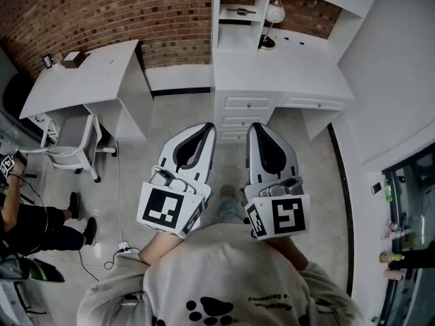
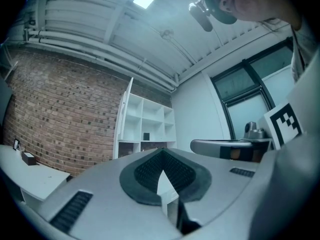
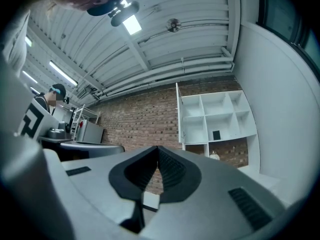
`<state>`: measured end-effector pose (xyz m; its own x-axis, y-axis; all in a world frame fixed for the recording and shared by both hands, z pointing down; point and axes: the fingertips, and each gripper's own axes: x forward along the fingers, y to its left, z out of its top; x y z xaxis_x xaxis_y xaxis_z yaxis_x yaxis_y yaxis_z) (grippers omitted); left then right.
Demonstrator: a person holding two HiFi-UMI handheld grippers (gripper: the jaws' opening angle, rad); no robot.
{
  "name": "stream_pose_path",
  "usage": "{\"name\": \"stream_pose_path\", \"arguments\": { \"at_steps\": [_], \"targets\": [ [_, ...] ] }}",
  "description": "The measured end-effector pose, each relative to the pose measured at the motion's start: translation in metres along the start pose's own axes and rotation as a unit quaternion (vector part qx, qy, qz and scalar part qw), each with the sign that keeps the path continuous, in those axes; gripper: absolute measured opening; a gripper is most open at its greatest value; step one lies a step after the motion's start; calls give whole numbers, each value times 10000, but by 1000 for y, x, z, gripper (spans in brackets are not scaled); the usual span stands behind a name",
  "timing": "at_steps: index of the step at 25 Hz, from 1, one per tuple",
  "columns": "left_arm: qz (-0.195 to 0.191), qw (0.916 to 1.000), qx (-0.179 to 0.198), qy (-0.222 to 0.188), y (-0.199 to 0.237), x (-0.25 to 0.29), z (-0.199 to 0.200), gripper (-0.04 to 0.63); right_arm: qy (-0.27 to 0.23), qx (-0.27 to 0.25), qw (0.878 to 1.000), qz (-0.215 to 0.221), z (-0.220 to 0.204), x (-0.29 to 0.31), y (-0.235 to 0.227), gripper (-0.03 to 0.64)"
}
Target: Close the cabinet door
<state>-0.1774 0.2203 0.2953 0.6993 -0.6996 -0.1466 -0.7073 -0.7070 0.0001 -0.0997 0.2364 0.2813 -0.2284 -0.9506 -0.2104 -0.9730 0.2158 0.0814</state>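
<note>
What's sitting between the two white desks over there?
Nothing: in the head view the floor between the left desk and the drawer desk is bare.

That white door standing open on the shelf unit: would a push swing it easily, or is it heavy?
Likely light: the door looks a thin flat panel, nearly edge-on. It seems rigid and joined along the left side of the shelf unit, so a push should swing it, not bend it.

We're wearing a grey sweatshirt with a black paw print. The left gripper and right gripper are sporting pale shells and black-and-white marker cubes.
</note>
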Motion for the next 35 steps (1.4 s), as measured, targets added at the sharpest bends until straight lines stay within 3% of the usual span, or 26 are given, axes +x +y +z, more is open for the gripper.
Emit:
{"name": "stream_pose_path", "arguments": {
  "at_steps": [22,35],
  "targets": [
    [210,9994,246,-111,73,190,3,8,-169,29,9990,415,-17,173,-119,18],
    [544,9979,331,-122,98,248,-11,8,-203,79,9967,784,-39,229,-154,18]
  ]
}}
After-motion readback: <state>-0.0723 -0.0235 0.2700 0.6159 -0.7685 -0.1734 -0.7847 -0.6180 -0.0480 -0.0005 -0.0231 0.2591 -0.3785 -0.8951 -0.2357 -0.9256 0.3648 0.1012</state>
